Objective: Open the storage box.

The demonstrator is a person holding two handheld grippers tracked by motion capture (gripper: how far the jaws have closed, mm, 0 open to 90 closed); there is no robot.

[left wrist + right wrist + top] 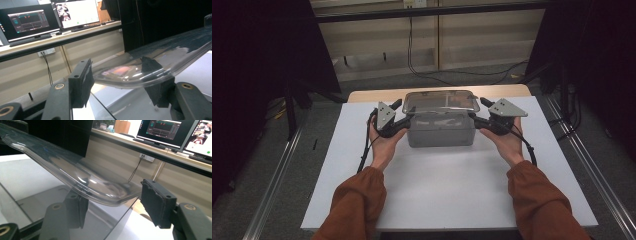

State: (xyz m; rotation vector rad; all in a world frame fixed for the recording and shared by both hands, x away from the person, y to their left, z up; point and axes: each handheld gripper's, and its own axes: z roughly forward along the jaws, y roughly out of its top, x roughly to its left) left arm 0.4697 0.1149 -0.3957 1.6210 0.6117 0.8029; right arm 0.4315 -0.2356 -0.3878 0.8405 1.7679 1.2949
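My left gripper (404, 116) and right gripper (477, 112) flank the clear lid (441, 101). Both stand with jaws spread around its end edges, unclamped. The lid sits over the grey container (441, 131).

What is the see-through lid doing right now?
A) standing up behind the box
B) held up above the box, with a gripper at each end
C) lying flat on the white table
B: in the high view the clear lid sits raised over the grey box, with the left gripper and right gripper at its two ends.
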